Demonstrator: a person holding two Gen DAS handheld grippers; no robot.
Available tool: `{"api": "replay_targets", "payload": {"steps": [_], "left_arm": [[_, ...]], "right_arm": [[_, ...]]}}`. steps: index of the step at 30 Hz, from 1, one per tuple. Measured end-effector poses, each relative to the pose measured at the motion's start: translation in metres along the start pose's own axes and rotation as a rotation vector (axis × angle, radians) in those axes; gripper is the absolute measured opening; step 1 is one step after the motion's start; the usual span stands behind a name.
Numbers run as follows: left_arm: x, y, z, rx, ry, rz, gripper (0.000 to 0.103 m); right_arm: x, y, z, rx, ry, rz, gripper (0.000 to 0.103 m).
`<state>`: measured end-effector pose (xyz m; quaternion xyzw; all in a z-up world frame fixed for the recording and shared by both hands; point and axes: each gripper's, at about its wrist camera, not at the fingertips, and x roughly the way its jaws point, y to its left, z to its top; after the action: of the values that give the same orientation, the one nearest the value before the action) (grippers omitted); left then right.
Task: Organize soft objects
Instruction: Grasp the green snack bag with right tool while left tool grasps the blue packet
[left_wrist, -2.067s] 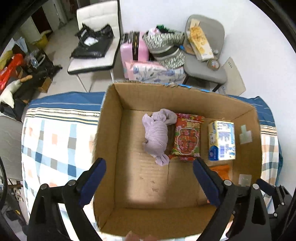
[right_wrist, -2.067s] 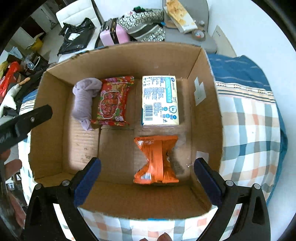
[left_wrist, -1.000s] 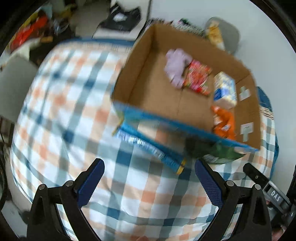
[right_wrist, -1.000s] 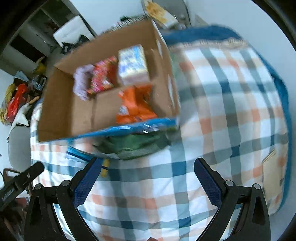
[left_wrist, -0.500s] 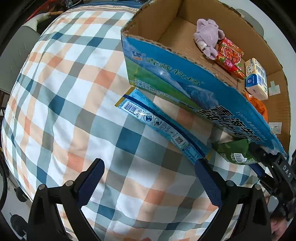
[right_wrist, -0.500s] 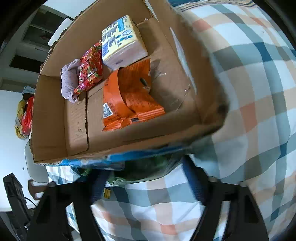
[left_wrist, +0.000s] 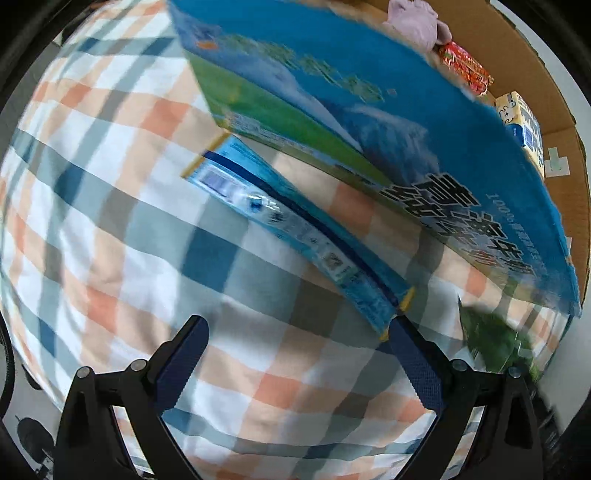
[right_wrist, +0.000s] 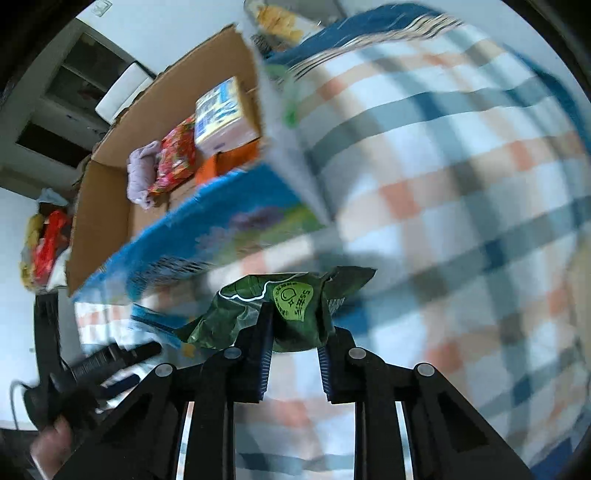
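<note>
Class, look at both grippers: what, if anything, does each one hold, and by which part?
The right gripper is shut on the green snack bag, pinching its near end. The left gripper is open over the checked bedcover, holding nothing.

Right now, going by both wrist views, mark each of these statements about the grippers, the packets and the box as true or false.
1. The right gripper is shut on the green packet. True.
2. The left gripper holds the long blue packet. False: its jaws are open with only the checked bedcover between them.
3. The cardboard box is empty. False: it holds a purple cloth, a red packet and more.
4. The long blue packet lies on the bedcover beside the box. True.
</note>
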<state>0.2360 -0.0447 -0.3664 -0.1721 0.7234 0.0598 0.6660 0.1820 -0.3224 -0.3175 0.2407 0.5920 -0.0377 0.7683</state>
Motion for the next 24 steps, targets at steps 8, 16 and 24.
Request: {"api": "replay_targets", "payload": {"steps": [8, 16, 24], "left_arm": [[0.016, -0.014, 0.014, -0.059, 0.022, -0.027, 0.1], [0.027, -0.025, 0.024, -0.081, -0.023, 0.049, 0.1], [0.031, -0.03, 0.004, 0.109, -0.048, 0.138, 0.053]], "right_arm": [[-0.002, -0.036, -0.022, 0.052, 0.125, -0.054, 0.069], [-0.014, -0.036, -0.016, 0.049, 0.101, -0.063, 0.072], [-0.016, -0.01, -0.006, 0.007, 0.074, -0.09, 0.072]]}}
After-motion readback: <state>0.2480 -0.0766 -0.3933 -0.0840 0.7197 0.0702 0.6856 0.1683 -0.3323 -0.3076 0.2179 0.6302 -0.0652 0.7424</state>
